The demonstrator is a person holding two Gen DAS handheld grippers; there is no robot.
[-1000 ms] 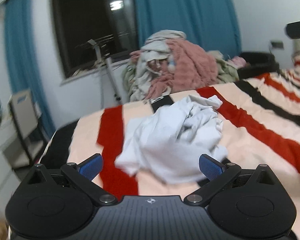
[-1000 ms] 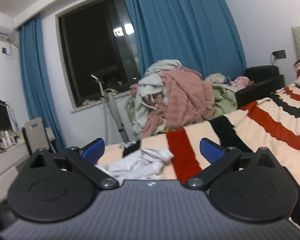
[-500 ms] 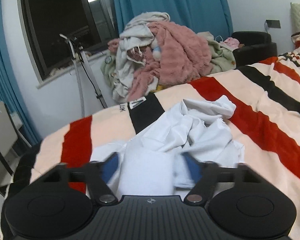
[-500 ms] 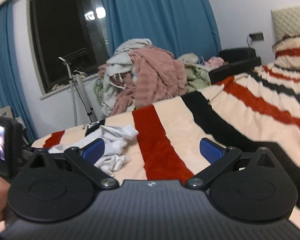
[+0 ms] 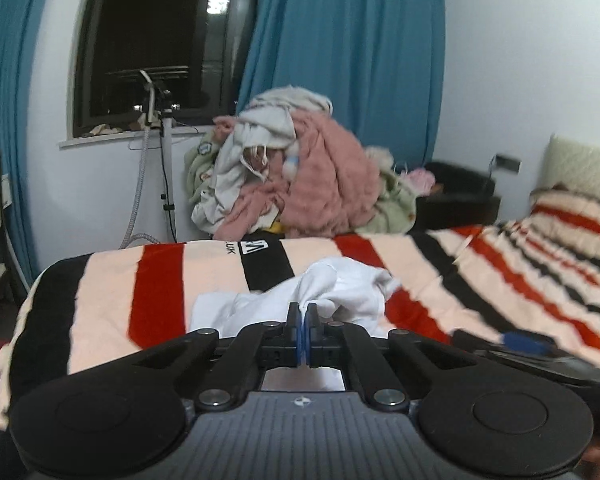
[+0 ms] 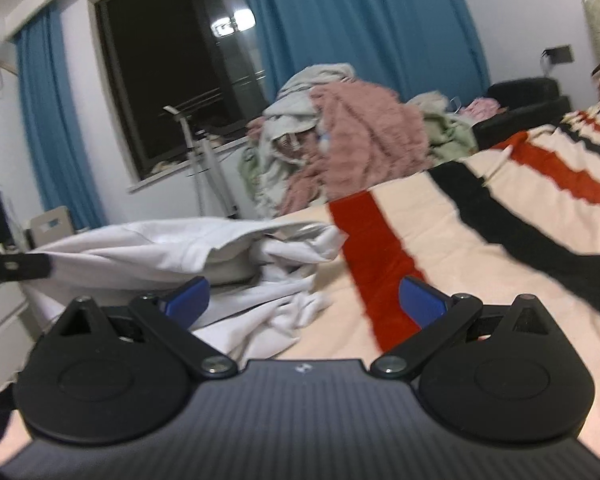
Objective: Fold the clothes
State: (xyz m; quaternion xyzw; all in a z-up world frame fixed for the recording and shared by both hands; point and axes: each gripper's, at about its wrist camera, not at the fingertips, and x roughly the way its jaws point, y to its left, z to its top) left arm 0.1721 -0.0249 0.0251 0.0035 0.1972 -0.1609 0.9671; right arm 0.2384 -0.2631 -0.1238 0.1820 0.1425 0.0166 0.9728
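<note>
The left gripper [image 5: 304, 322] is clamped on a pinch of the white garment [image 5: 340, 288], which lies crumpled on the near end of the striped bed [image 5: 160, 280]. The right gripper [image 6: 304, 300] stands apart, empty, just right of the cloth [image 6: 148, 248].

Risks, as judged:
- The pinch is small; a lift may slip it free.
- A bunched layer may be caught, so the garment may not spread.

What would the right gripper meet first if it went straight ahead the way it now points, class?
Probably the striped blanket: the open right gripper points just right of the white garment, whose loose edge lies close enough to brush its left finger.
</note>
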